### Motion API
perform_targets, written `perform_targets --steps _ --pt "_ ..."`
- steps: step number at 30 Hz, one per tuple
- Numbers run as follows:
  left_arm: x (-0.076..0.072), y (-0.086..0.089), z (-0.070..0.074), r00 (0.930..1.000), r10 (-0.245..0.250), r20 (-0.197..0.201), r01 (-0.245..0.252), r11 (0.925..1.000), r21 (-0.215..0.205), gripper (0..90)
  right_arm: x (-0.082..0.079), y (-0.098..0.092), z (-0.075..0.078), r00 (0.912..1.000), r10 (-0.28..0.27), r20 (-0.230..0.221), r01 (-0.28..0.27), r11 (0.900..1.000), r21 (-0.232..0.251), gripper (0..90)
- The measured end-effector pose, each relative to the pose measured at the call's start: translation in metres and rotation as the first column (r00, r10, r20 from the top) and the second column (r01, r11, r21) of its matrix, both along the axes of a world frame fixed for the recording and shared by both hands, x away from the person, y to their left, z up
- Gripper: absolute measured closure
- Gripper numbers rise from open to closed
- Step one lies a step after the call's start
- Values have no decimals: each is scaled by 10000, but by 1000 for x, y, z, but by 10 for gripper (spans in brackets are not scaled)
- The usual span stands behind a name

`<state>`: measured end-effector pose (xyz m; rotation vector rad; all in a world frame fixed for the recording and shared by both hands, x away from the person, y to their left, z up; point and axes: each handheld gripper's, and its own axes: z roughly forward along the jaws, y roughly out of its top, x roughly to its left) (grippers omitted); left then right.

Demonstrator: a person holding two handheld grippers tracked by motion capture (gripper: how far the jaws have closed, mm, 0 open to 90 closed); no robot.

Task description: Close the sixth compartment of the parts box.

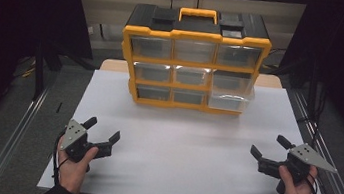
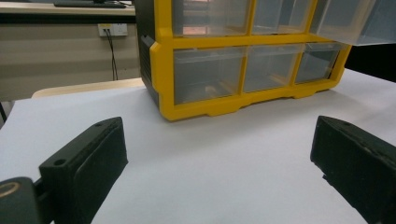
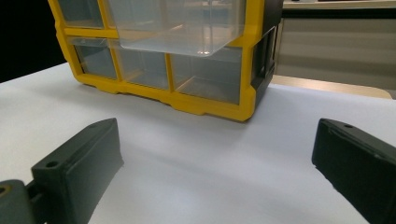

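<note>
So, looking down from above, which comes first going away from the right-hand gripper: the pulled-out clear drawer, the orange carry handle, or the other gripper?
From the right gripper, in the high view:
1. The pulled-out clear drawer, at the organizer's lower right, sticking out toward the person.
2. The orange carry handle, on top of the organizer, at the back.
3. The left gripper, across the white sheet, near the front left.
The last two are fairly close to call.

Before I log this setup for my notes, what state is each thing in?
Organizer cabinet: upright on the white table.
Middle-right drawer: pulled partway out.
Other drawers: pushed in.
Left claw: open, holding nothing.
Right claw: open, holding nothing.
</note>
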<state>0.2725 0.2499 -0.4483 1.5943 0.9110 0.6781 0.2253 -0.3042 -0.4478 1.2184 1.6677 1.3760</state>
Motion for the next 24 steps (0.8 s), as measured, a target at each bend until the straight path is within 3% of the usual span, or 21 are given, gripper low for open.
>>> perform_targets --steps 4,7,8,9,10,12,13,14,15,18,23,24 --pt "0 -1 0 10000 9 -66 -10 9999 -116 37 0 0 0 9997 255 24 -255 9997 -21 1" --pt "0 -2 0 10000 0 -64 0 10000 94 37 0 1 -1 9995 313 -81 -314 9995 -69 3" --pt "1 -2 0 10000 -19 -44 19 10000 85 37 1 1 -2 9997 240 -83 -241 9996 -114 7" --pt "1 -5 0 10000 -26 -76 24 9997 -244 36 2 1 -2 9997 212 -138 -214 9997 -106 6" --pt "2 -3 0 9997 -187 -126 188 9998 6 37 2 1 -3 9997 197 -173 -199 9997 -117 6" --pt "2 -5 0 9998 -154 -101 153 9998 -110 37 2 2 -3 9997 171 -164 -175 9996 -212 4" --pt "2 -6 -1 9999 -72 -125 70 9998 -185 36 2 2 -3 9992 300 -255 -303 9995 -117 2" --pt "3 -4 -1 9997 -135 -226 135 9999 15 37 3 2 -4 9980 505 -368 -505 9987 8 0" --pt "4 -6 -2 9995 -185 -245 178 9995 -268 37 3 3 -4 9965 704 -446 -702 9975 54 0" --pt "5 -6 -2 9998 -12 -217 8 9998 -197 36 2 7 -3 9931 1092 -437 -1095 9940 -42 1" --pt "3 -5 -2 9996 95 -281 -105 9993 -353 36 1 11 -4 9900 1352 -413 -1358 9907 -111 1" --pt "2 -4 -2 9997 -54 -234 49 9998 -194 36 1 12 -3 9892 1405 -424 -1415 9897 -207 0"
